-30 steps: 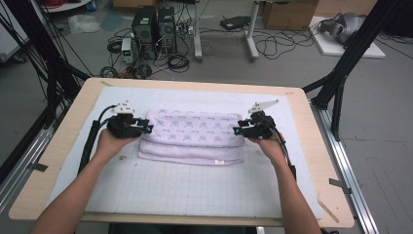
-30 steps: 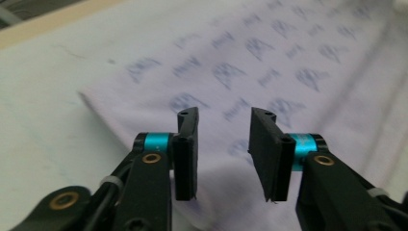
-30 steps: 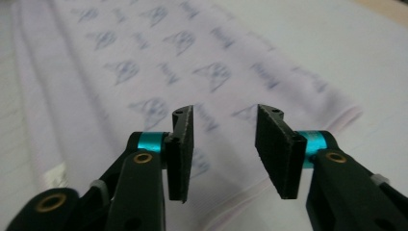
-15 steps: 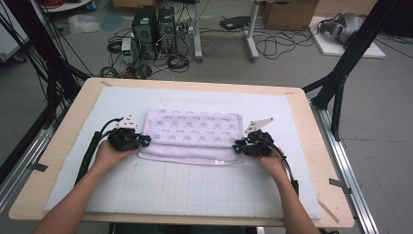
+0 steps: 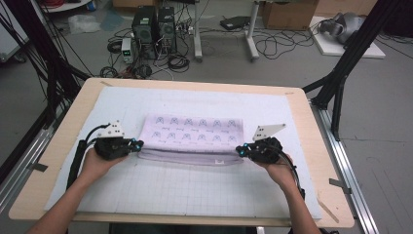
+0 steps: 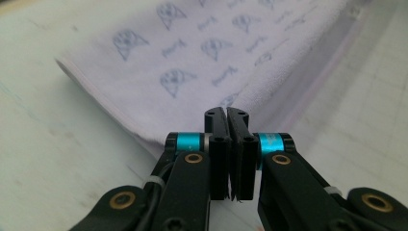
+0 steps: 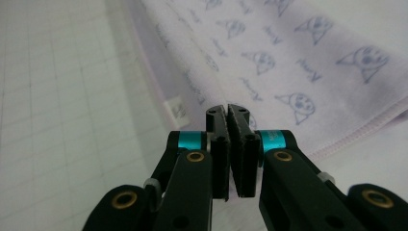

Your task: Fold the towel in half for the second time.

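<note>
Grey floor strewn with cables and computer boxes lies beyond the tabletop [image 5: 68, 146], whose pale gridded mat [image 5: 195, 187] carries the work. On the left gripper [image 6: 225, 113] the jaws stand pressed together, and in its own view the near corner of the folded towel [image 5: 192, 139] runs right up to their tips, so they look clenched on that corner; whether cloth is truly between the pads is hard to tell. The right gripper [image 7: 227, 111] shows the same: jaws clamped flat against each other at the towel's hem, just beside a small white label [image 7: 176, 108]. A second ago both pairs of jaws stood partly apart farther up the towel's two ends; since then they have closed, and both hands have drawn toward the person, so the grippers sit at the towel's two near corners in the high view, the left [image 5: 138, 145] at one end and the right [image 5: 239, 150] at the other. Outward from the jaws, the towel has come along: its far edge now lies nearer the person, and a lower layer peeks out along the near edge. My reading is that a fold is under way, with both near corners gripped, ready to be lifted and carried over.
</note>
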Tool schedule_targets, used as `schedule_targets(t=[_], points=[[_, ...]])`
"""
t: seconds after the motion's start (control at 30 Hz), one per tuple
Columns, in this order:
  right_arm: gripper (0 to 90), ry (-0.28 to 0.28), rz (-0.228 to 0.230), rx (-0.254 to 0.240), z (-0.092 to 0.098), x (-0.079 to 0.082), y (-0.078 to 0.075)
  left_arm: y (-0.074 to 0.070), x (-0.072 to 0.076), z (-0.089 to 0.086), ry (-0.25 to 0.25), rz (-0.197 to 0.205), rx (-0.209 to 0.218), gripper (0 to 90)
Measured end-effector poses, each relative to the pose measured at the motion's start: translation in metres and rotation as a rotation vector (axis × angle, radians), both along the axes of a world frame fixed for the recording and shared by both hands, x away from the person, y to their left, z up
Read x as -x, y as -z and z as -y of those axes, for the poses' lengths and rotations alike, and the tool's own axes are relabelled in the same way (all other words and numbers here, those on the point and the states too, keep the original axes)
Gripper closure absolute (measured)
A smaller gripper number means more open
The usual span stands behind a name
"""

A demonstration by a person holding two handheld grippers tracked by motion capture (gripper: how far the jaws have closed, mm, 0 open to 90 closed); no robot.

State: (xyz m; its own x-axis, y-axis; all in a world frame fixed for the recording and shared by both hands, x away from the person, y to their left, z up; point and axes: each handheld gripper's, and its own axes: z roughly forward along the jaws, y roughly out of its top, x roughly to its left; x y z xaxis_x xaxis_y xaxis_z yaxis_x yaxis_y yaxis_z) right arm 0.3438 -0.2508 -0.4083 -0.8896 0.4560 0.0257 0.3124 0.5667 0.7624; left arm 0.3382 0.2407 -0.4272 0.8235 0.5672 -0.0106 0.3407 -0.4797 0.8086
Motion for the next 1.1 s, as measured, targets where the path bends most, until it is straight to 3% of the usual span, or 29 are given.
schedule_targets(t=[0.1, 0.17, 0.3, 0.4, 0.53, 0.7, 0.9, 1.0, 1.1], points=[[87.5, 0.007, -0.059, 0.020, 0.000, 0.004, 0.019, 0.015, 0.007, 0.003, -0.001, -0.016, -0.015, 86.4], [87.3, 0.005, -0.068, 0.021, 0.000, 0.005, 0.028, 0.016, 0.007, 0.003, -0.006, -0.029, -0.008, 84.2], [78.7, 0.004, -0.059, -0.028, 0.002, 0.006, 0.023, 0.010, 0.007, 0.000, -0.015, -0.030, 0.015, 65.5], [74.3, 0.016, -0.044, -0.064, 0.004, 0.005, 0.018, 0.009, 0.004, -0.001, -0.037, -0.028, 0.021, 66.0], [72.1, 0.032, -0.062, -0.029, 0.002, 0.001, 0.024, 0.014, 0.003, 0.002, -0.042, -0.042, 0.003, 70.1], [69.2, 0.049, -0.074, -0.042, 0.005, -0.001, 0.027, 0.015, 0.004, 0.004, -0.045, -0.047, -0.001, 70.1], [67.2, 0.069, -0.028, -0.075, 0.004, -0.001, 0.020, 0.016, 0.005, 0.004, -0.047, -0.046, 0.006, 71.3], [68.0, 0.097, -0.004, -0.063, 0.000, -0.013, 0.013, 0.012, 0.004, 0.005, -0.047, -0.043, 0.023, 68.0], [69.4, 0.128, 0.001, -0.047, -0.008, -0.034, 0.003, 0.003, -0.001, 0.007, -0.050, -0.017, 0.051, 71.4]])
